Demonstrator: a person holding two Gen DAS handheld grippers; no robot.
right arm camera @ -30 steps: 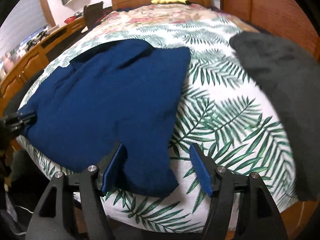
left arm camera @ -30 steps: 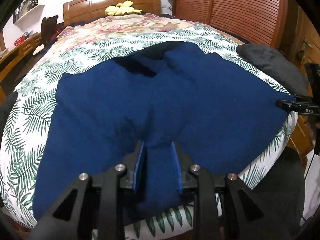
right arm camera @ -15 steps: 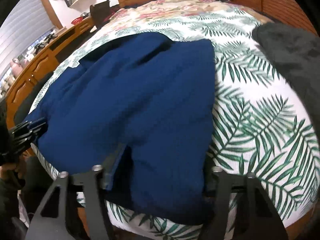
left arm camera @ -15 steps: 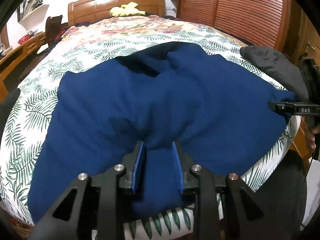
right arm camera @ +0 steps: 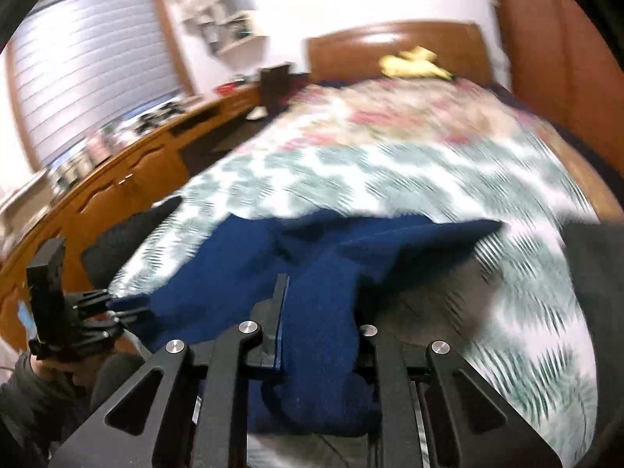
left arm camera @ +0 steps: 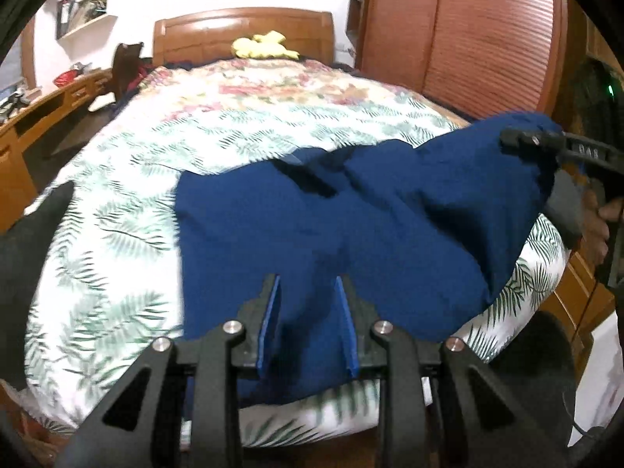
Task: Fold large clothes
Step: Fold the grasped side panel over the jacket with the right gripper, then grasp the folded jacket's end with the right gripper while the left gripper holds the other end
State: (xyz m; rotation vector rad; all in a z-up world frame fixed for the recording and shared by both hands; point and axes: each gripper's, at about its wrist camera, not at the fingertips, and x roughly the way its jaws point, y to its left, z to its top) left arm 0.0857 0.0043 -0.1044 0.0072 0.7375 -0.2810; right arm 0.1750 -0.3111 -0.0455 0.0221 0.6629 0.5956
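Observation:
A large dark blue garment (left arm camera: 312, 226) lies on the palm-print bedspread (left arm camera: 128, 241). My left gripper (left arm camera: 308, 288) is shut on its near hem, with cloth bunched between the blue pads. My right gripper (right arm camera: 318, 292) is shut on the garment's other corner (right arm camera: 319, 312) and holds it lifted off the bed. In the left wrist view the right gripper (left arm camera: 518, 138) shows at the far right with the raised blue corner. In the right wrist view the left gripper (right arm camera: 113, 304) shows at the lower left, pinching the hem. The right wrist view is motion-blurred.
A dark grey garment (right arm camera: 596, 265) lies at the bed's right edge and another dark cloth (left arm camera: 27, 234) at its left. A wooden headboard (left arm camera: 241, 35) with a yellow plush toy (left arm camera: 265, 45) is at the far end. A wooden desk (right arm camera: 128, 183) runs along the left, a wardrobe (left arm camera: 468, 39) on the right.
My right gripper closed on the garment's corner and lifted it up off the bed. Both grippers rose, and the left side of the garment drew inward, uncovering more bedspread.

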